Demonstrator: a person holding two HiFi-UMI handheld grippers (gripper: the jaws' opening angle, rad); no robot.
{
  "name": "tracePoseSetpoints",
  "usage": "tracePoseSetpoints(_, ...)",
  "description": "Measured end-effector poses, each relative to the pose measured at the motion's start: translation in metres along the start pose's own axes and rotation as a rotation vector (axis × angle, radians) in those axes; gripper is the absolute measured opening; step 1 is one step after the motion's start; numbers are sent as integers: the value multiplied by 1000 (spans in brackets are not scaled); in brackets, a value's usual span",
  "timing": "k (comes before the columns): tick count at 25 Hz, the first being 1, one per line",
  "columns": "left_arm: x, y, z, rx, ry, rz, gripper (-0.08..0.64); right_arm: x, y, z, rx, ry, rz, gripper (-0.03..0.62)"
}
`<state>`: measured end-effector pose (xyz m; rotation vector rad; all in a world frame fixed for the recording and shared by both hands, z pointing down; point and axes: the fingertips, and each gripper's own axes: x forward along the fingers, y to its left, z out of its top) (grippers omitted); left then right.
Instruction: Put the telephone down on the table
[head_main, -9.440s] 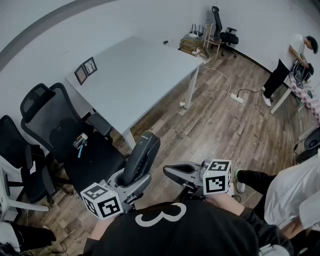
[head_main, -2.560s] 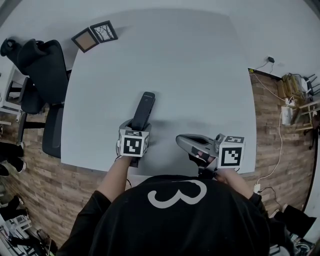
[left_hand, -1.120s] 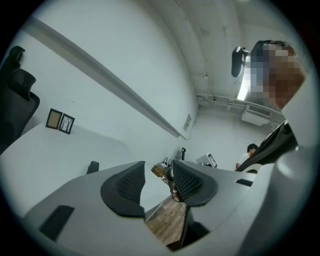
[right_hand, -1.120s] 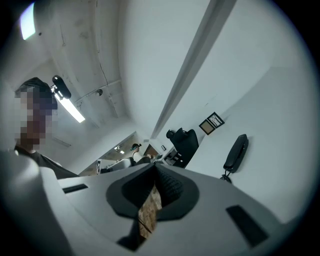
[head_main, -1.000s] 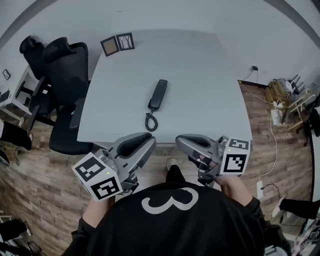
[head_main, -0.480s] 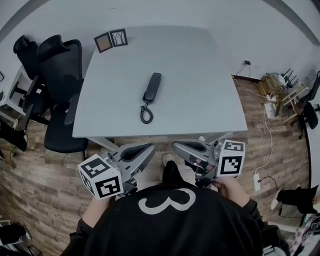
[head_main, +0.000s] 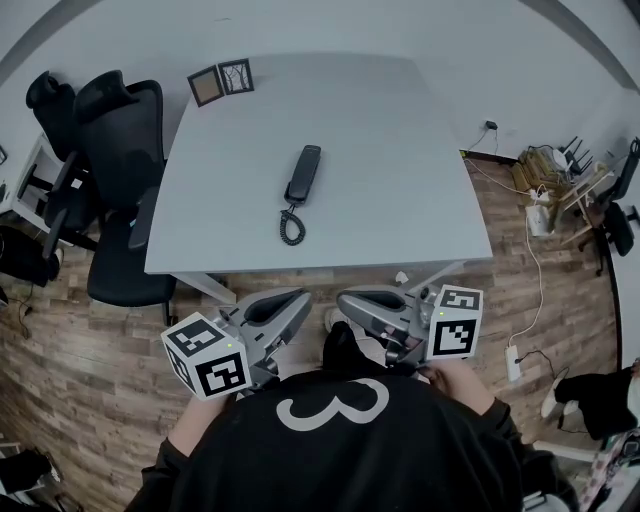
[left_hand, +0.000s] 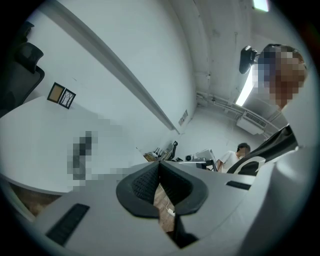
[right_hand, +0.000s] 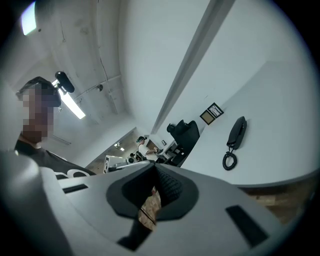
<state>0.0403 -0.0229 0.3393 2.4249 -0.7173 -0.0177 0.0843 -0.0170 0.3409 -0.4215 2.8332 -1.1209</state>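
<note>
Telephone (head_main: 302, 176) lies flat mid-worktop (head_main: 400, 140), cord (head_main: 291, 226) coiled toward the near edge. Left hand-held gripper (head_main: 296, 299) and right hand-held gripper (head_main: 347, 298) both closed, empty, clear of the worktop. Only risk I judge left: snagging that cord would drag it off.

Two picture frames (head_main: 206, 86) sit near black chairs (head_main: 118, 120).

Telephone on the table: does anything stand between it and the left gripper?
Nothing visible does. The telephone lies on the table; only its bare surface and open floor lie between it and the shut, empty left gripper.
</note>
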Motion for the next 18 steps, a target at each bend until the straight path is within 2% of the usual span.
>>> tracePoseSetpoints(12,6,-11,-10,-26,29,-43,12,-11,2,-11,15,-22,-36,9)
tracePoseSetpoints(18,7,-14,-11,-6,31,-67,12,-13,1,-11,16,-35,-56,9)
